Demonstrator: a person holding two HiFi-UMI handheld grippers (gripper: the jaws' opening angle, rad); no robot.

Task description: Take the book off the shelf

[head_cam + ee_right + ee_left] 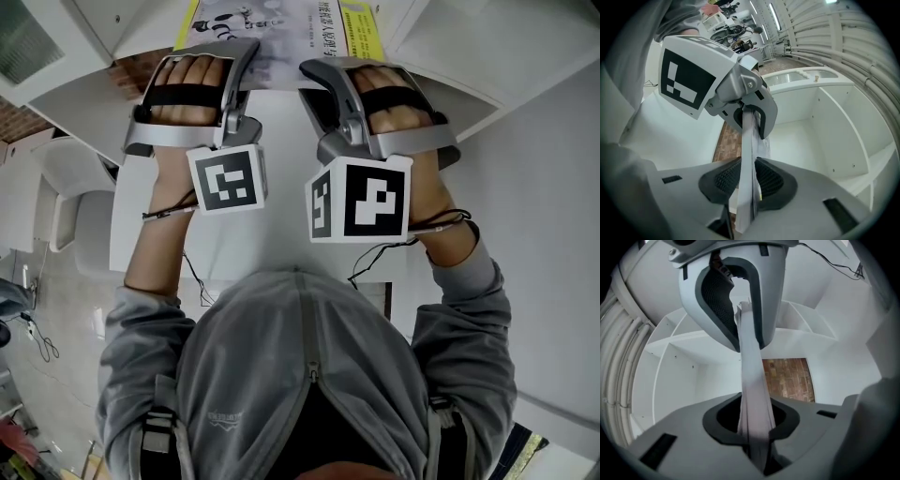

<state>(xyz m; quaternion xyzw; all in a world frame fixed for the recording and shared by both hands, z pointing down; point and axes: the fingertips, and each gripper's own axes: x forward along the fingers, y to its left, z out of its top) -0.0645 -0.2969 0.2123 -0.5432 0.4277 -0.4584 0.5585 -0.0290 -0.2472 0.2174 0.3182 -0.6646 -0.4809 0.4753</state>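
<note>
The book [281,42] had a pale grey and white cover with a yellow band of dark print at one edge, and the shelf [525,56] was plain white. The left gripper [246,56] and the right gripper [317,71] were silver-grey with black straps, each with a white cube bearing black square markers. The hooded jacket [309,375] was grey, and the brick-patterned surface [787,378] was brown.

The person wears a grey zipped hooded top [309,375] with grey sleeves [473,281]. The left gripper [242,67] and right gripper [317,77] are silver-grey shells with black straps [187,97], thin black cables [169,214] at the wrists and black-and-white marker cubes [227,178].
</note>
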